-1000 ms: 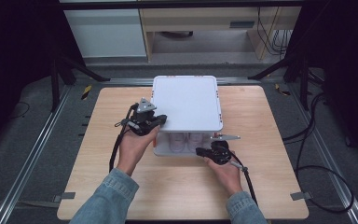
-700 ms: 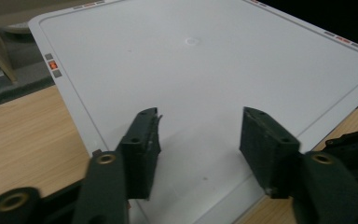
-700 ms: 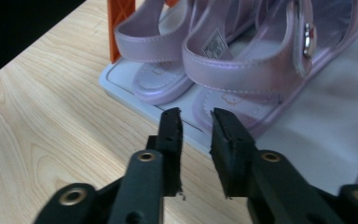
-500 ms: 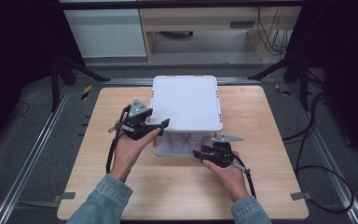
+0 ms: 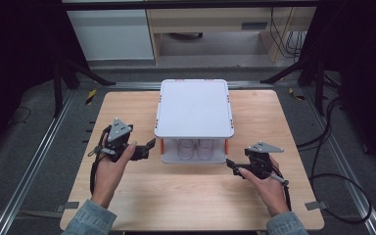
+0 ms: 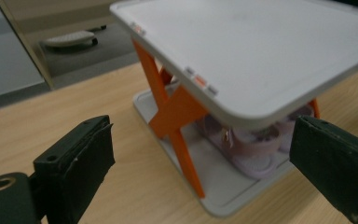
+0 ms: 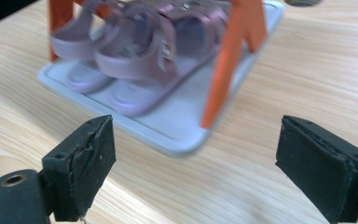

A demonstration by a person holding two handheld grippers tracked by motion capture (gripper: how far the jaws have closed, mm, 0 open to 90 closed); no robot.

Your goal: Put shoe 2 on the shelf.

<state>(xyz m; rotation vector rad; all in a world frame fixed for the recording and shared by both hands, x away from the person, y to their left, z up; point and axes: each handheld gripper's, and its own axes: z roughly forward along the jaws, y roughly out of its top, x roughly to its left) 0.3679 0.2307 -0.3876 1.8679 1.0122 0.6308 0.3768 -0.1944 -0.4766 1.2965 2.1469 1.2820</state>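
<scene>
My left gripper (image 5: 144,149) sits at the left of centre in the high view, its jaws spread wide with only air between them, pointing toward the small rack (image 5: 194,108) in the middle of the wooden table (image 5: 186,200). It is near the rack's left front corner but not touching it. In the left gripper view the two black jaws rise from the lower corners, far apart, and between them I see the rack's white top shelf (image 6: 261,51) filling the upper right, an orange X-shaped support (image 6: 175,109) below it, and the pale purple sandals (image 6: 256,140) on the white base tray (image 6: 214,186).

My right gripper (image 5: 235,166) is at the lower right of the rack in the high view, close to its front right corner, apart from it. Its jaws are also wide apart and hold nothing. In the right gripper view the sandals (image 7: 144,46) lie side by side in the upper middle of the frame, on the base tray (image 7: 168,130), with an orange leg (image 7: 228,65) just right of them; bare wood lies between my jaws.
</scene>
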